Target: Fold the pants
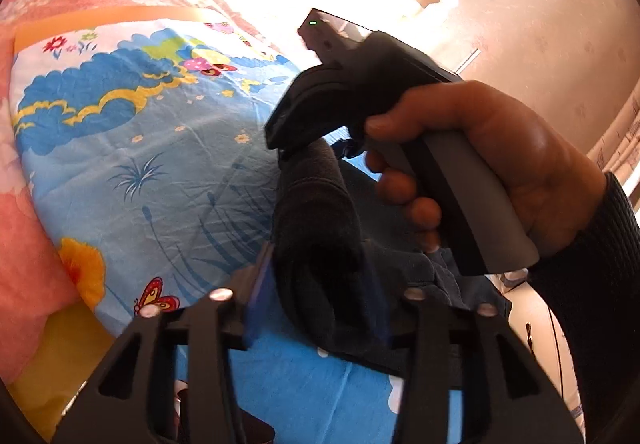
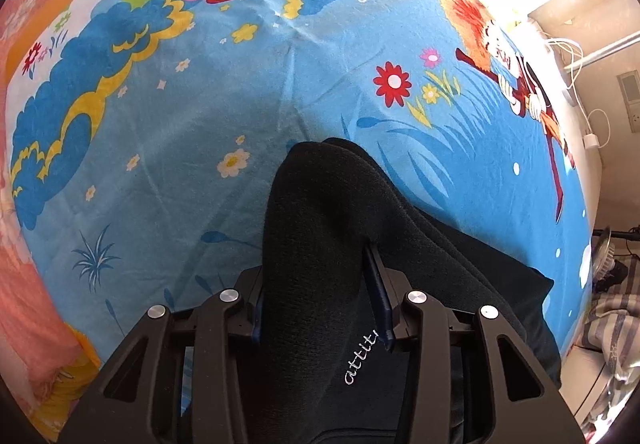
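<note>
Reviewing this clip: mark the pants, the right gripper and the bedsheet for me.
pants (image 2: 320, 228): right wrist view, on the dark bunched fabric between the fingers.
right gripper (image 1: 298, 152): left wrist view, where its tips meet the cloth.
bedsheet (image 2: 224, 92): right wrist view, on a bare blue patch.

The pants lie on the bed sheet and rise up between the fingers of the left gripper and the right gripper, with a pillow at the sheet's left edge.
</note>
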Action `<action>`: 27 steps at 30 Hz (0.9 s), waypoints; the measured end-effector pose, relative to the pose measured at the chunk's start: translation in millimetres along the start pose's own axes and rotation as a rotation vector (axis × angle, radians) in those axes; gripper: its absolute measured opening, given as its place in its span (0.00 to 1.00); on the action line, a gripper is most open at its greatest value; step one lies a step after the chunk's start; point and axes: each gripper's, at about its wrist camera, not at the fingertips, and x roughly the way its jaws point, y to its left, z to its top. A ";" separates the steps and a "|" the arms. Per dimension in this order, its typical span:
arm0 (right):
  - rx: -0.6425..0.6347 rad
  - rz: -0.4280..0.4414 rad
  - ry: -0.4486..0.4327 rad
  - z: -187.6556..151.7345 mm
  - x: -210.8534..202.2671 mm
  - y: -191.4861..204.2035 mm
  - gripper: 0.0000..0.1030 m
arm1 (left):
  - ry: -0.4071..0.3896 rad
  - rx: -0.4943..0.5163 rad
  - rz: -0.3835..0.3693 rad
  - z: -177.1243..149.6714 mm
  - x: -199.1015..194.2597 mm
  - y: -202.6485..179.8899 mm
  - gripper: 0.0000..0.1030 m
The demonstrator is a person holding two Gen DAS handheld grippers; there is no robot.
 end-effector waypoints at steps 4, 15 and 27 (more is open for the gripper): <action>0.039 0.062 -0.009 3.5 -0.6 -8.6 0.40 | -0.002 -0.053 -0.018 -14.0 10.7 5.4 0.76; 0.094 0.225 -0.094 -8.4 -28.7 -43.9 0.34 | 0.025 0.001 -0.012 -25.0 64.9 -17.5 0.34; 0.298 0.517 -0.390 -92.0 -150.1 -212.2 0.33 | -0.160 0.503 0.031 -25.5 16.3 -155.8 0.32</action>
